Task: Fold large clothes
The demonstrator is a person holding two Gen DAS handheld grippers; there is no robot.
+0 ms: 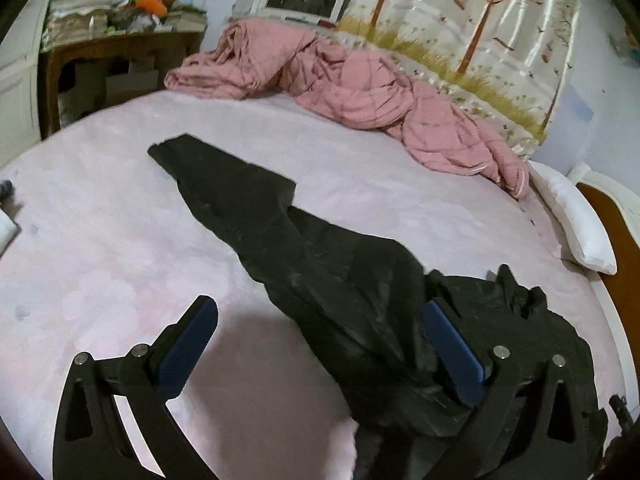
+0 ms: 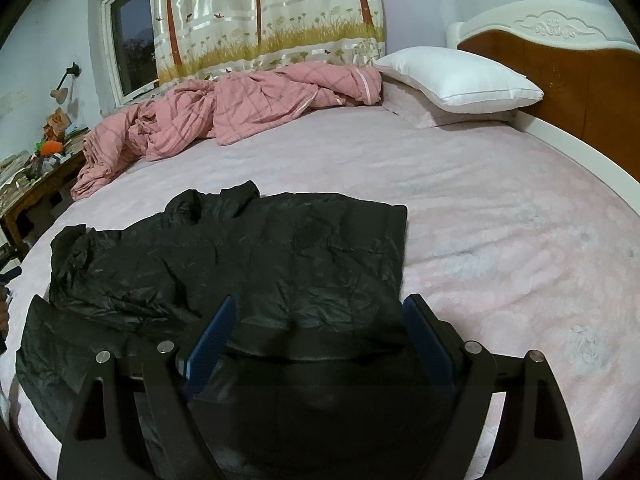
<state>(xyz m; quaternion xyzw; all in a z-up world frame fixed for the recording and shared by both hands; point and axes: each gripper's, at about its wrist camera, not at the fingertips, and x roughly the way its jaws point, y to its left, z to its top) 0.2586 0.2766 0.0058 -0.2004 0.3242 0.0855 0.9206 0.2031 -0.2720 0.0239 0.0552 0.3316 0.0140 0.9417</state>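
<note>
A large black jacket lies on the pale pink bed sheet. In the left wrist view one long sleeve stretches away to the upper left. My left gripper is open, low over the jacket, its right finger against the fabric. In the right wrist view the jacket's body lies spread flat with a crumpled part at the left. My right gripper is open and straddles the jacket's near edge, the fabric between its blue pads.
A rumpled pink checked quilt lies along the far side of the bed. A white pillow rests by the wooden headboard. A cluttered wooden desk stands beyond the bed's left side. A curtain hangs behind.
</note>
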